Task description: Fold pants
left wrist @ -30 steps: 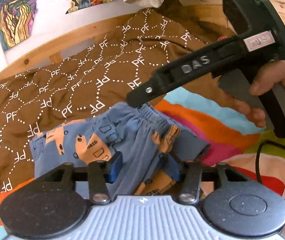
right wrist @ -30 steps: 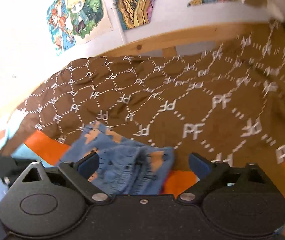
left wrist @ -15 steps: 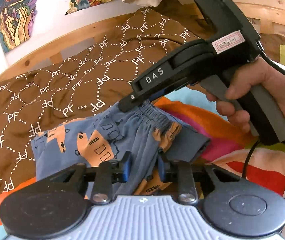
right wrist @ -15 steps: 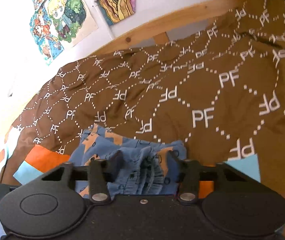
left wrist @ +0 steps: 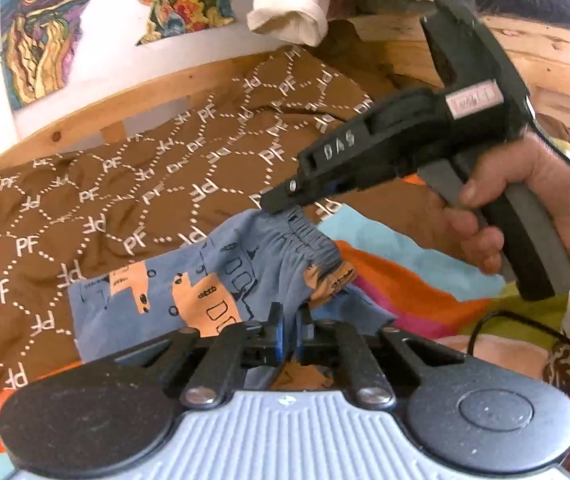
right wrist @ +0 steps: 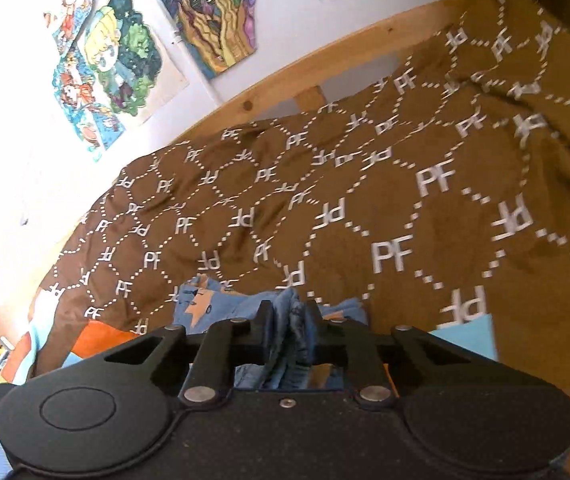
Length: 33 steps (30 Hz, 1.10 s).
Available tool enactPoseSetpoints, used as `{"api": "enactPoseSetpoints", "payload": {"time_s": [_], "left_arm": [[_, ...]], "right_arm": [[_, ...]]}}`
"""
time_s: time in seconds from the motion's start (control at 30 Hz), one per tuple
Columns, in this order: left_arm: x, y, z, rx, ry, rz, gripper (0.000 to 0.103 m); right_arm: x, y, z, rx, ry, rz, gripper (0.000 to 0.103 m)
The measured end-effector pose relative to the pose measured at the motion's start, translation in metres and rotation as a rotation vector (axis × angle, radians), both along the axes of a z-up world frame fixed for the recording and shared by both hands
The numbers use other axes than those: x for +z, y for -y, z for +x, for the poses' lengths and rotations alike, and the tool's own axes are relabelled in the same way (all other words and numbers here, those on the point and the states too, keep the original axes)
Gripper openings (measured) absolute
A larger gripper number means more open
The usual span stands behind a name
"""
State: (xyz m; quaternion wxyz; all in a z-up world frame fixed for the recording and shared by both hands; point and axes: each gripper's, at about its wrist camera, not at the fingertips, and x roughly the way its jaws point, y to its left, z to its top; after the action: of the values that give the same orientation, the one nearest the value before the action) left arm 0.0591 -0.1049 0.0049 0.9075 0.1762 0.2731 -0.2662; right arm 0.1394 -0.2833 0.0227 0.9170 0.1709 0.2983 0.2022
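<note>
Pants (left wrist: pixel 205 292), small blue pair with orange print, lie on the brown PF-pattern blanket (left wrist: pixel 125 184) at centre of the left wrist view, waistband bunched toward 1 o'clock. Left gripper (left wrist: pixel 289 332) is pinched down on a fold of the fabric near the waistband; a second ago its fingers stood wide apart around the cloth, half a second ago half closed, now nearly touching with cloth between. Right gripper (right wrist: pixel 289 328) went the same way: open a second ago, now clamped on the gathered waistband edge, blue fabric squeezed between the pads. In the left view the right gripper's black body comes in from 2 o'clock, tip touching the waistband, held by the right hand (left wrist: pixel 525 208). Waistband looks slightly raised off the bedding now vs. lying flatter before. Judgement: both grasps just secured, so pick-up phase done; next likely lift and carry the waist end over the legs for the first fold. Risk: thin bunched grip may slip. Beyond the blanket: striped orange-pink bedsheet (left wrist: pixel 385 280) at 4 o'clock, wooden bed rail (right wrist: pixel 325 64) at 12, posters (right wrist: pixel 109 64) on wall at 11.
</note>
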Motion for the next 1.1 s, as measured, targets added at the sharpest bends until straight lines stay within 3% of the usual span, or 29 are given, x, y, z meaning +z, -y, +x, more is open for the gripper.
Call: {"api": "enactPoseSetpoints", "payload": {"time_s": [0.27,0.37,0.43,0.5,0.57,0.6,0.63,0.73,0.97,1.1], "left_arm": [[-0.023,0.01,-0.001,-0.039,-0.029,0.057,0.006],[-0.023,0.009,-0.003,-0.042,-0.018,0.061,0.007],[-0.024,0.008,-0.004,-0.043,-0.019,0.062,0.007],[-0.025,0.009,-0.005,-0.046,-0.015,0.068,0.007],[-0.026,0.01,-0.005,-0.05,-0.01,0.076,0.008],[-0.026,0.011,-0.005,-0.051,-0.008,0.078,0.008],[-0.026,0.011,-0.005,-0.051,-0.007,0.079,0.008],[-0.026,0.01,-0.007,-0.054,-0.006,0.074,0.008],[-0.035,0.016,-0.015,-0.084,0.028,0.138,0.008],[-0.034,0.015,-0.016,-0.091,0.019,0.126,0.014]], "right_arm": [[-0.018,0.009,0.001,-0.045,-0.057,-0.027,0.014],[-0.018,0.009,0.002,-0.028,-0.063,0.024,0.027],[-0.019,0.01,0.003,-0.028,-0.071,0.052,0.05],[-0.023,0.009,0.004,-0.029,-0.087,0.051,0.051],[-0.028,0.008,0.007,-0.023,-0.101,0.052,0.049],[-0.03,0.007,0.008,-0.015,-0.106,0.052,0.039],[-0.031,0.007,0.009,-0.008,-0.108,0.051,0.022],[-0.028,0.005,0.009,-0.027,-0.088,0.033,0.013],[-0.037,0.001,0.013,-0.051,-0.092,-0.047,0.011],[-0.039,0.001,0.013,-0.053,-0.093,-0.059,0.015]]}}
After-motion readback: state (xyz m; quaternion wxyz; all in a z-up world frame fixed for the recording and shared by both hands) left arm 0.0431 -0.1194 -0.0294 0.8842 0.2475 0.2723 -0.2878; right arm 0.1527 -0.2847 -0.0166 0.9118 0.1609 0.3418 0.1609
